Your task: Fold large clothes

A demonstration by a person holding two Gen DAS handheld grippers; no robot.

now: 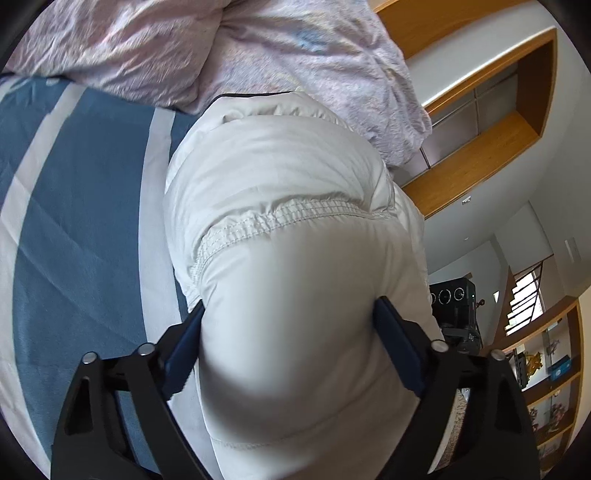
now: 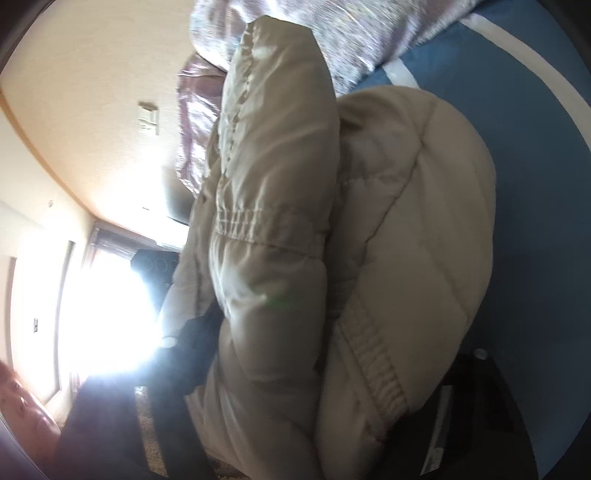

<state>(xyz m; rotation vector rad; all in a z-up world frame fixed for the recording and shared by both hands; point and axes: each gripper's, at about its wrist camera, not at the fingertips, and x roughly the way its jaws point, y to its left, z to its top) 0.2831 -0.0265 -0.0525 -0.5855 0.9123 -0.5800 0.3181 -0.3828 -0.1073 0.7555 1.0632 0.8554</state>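
Your left wrist camera sits just behind the left hand-held gripper (image 1: 288, 347) and looks forward and down along its dark fingers, very near the puffy white quilted jacket (image 1: 280, 206) that fills the middle of its view, with the blue-and-white striped bed sheet (image 1: 74, 206) to its left. Your right wrist camera looks along the right hand-held gripper (image 2: 332, 369), rolled sideways, equally near. Both views share the jacket, the sheet (image 2: 535, 184) and the crumpled pale pink duvet (image 1: 147, 44) (image 2: 332, 29) behind it.

Home bedroom, bed with blue-and-white sheet (image 1: 74, 206), rumpled pink quilt (image 1: 258, 48), wooden wall shelves (image 1: 546, 398) of ornaments
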